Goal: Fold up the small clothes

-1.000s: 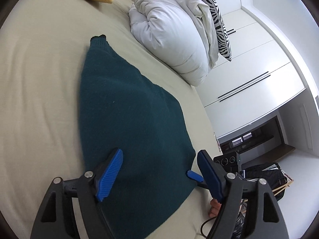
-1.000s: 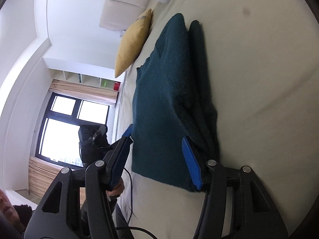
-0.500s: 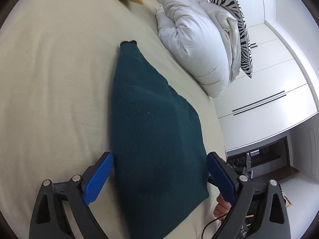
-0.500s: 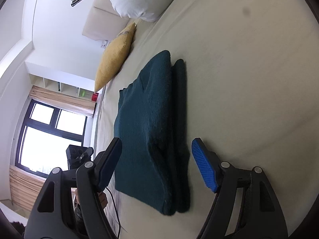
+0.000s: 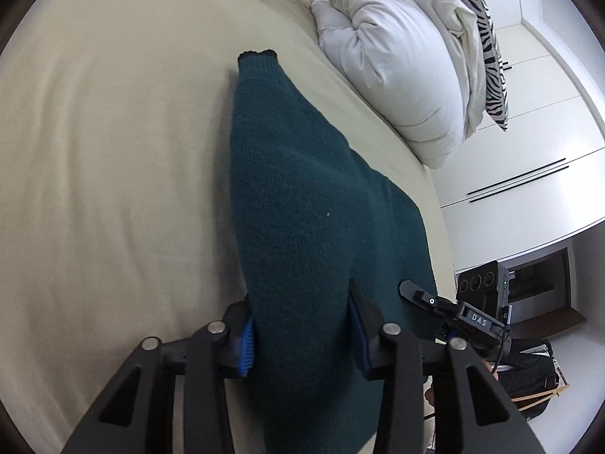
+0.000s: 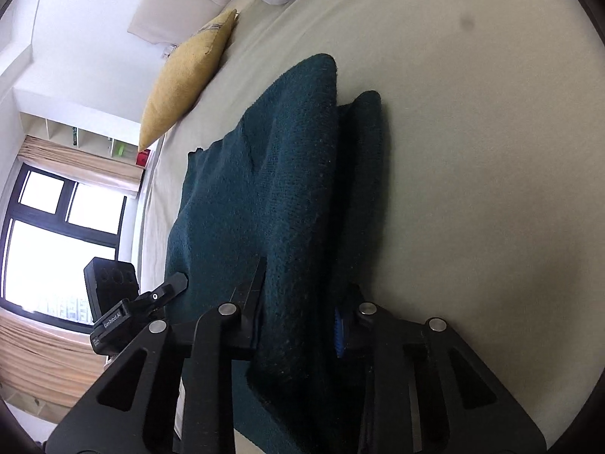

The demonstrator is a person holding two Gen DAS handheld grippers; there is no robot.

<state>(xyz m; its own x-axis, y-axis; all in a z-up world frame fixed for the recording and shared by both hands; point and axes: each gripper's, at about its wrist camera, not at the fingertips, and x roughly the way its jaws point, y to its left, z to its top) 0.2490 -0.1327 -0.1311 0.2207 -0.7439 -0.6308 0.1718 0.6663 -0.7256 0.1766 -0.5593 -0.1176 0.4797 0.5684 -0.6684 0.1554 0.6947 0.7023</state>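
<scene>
Between the fingers of both grippers lies one dark teal knitted garment (image 5: 302, 204), spread on a beige bed sheet (image 5: 113, 174). The left gripper (image 5: 302, 331) is clamped on a raised fold at the garment's near edge, its two blue pads pressing the knit from either side. The right gripper (image 6: 298, 321) likewise pinches a thick ridge of the same garment (image 6: 287, 189), with a second, lower fold just to the right of that ridge. Ahead of the left gripper the cloth narrows to one dark-trimmed cuff (image 5: 257, 55). To the left of the left gripper and to the right of the right gripper the sheet is bare and open. Farther ahead sit one white duvet (image 5: 393, 60), one zebra-striped pillow (image 5: 487, 49) and one yellow cushion (image 6: 185, 72). The bed's edge runs close beside the garment, toward the white cabinets (image 5: 537, 143).
</scene>
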